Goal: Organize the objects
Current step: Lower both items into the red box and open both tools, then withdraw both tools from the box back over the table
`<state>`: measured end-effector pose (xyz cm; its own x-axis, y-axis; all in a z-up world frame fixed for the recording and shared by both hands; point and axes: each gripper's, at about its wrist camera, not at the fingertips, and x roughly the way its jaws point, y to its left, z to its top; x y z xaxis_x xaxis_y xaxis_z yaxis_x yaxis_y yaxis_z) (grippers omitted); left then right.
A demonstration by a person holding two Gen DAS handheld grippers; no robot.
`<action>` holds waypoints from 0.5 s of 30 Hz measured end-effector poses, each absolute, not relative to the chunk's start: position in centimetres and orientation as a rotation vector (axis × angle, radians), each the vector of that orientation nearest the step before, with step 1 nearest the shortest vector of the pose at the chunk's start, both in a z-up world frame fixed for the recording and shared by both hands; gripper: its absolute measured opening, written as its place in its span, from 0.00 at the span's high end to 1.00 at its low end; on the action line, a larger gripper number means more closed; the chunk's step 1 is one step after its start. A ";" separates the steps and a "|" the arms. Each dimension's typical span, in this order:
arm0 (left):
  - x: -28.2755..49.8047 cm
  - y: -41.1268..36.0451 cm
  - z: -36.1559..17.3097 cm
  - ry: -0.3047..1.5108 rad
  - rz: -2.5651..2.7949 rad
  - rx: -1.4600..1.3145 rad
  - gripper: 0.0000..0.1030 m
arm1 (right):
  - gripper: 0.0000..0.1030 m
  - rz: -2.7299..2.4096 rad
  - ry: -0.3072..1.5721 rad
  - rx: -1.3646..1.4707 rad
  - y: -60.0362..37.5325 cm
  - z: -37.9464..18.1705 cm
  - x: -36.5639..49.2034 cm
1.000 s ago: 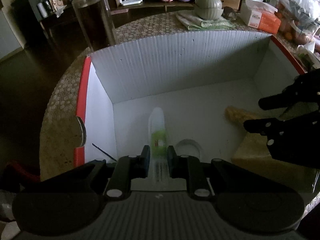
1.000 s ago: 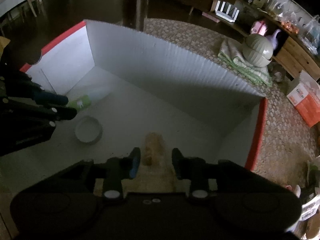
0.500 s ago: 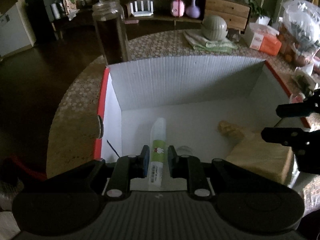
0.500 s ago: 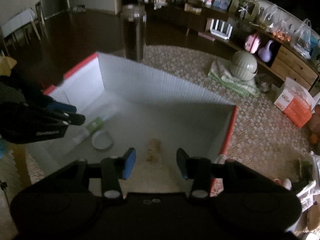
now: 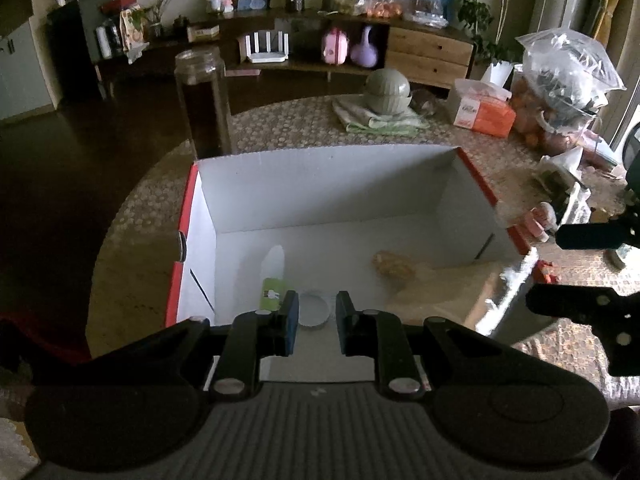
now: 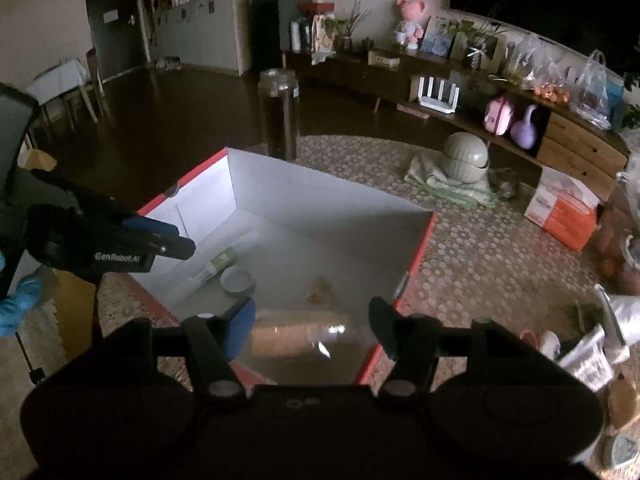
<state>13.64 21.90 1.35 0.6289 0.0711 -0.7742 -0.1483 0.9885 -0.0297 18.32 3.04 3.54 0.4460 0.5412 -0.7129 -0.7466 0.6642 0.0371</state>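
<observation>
Patterned table (image 5: 280, 128); both tools above box (image 5: 320, 184), angled down, empty.

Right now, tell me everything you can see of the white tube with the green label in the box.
The tube is slim and white, plastic by its look, with a light-green label band around its middle carrying a small printed figure. It lies flat on the floor of the white box, close to the left wall, its flat crimped end pointing toward the far wall. A round white lid sits just beside it; whether they touch is unclear. Neither gripper holds it: it lies free.
</observation>
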 end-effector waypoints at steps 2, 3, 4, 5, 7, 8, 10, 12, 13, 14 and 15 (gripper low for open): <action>13.0 21.4 1.8 0.866 0.126 -0.092 0.75 | 0.36 0.815 0.754 -0.278 2.0 3.8 17.7; 12.9 21.0 2.1 0.859 0.126 -0.090 0.73 | 0.36 0.818 0.749 -0.270 1.4 4.0 17.3; 12.6 20.7 2.3 0.849 0.124 -0.092 0.70 | 0.36 0.820 0.740 -0.266 0.9 4.1 16.9; 12.3 20.4 2.5 0.841 0.119 -0.096 0.64 | 0.36 0.820 0.731 -0.263 0.3 4.2 16.4; 11.9 19.6 2.7 0.831 0.113 -0.102 0.48 | 0.35 0.822 0.721 -0.253 -0.6 4.4 15.7; 11.6 19.2 2.9 0.821 0.114 -0.102 0.44 | 0.35 0.821 0.716 -0.248 -1.1 4.5 15.4; 11.1 18.1 3.1 0.808 0.105 -0.085 0.44 | 0.34 0.819 0.705 -0.239 -2.2 4.6 14.6; 10.7 17.2 3.2 0.798 0.100 -0.076 0.44 | 0.33 0.813 0.699 -0.228 -3.4 4.6 14.1; 10.6 16.7 3.2 0.793 0.095 -0.073 0.44 | 0.32 0.804 0.698 -0.225 -3.9 4.5 14.0; 10.5 16.3 3.2 0.789 0.092 -0.073 0.44 | 0.31 0.799 0.696 -0.219 -4.6 4.4 13.8; 10.3 15.9 3.2 0.786 0.091 -0.077 0.44 | 0.31 0.796 0.699 -0.212 -5.2 4.3 13.8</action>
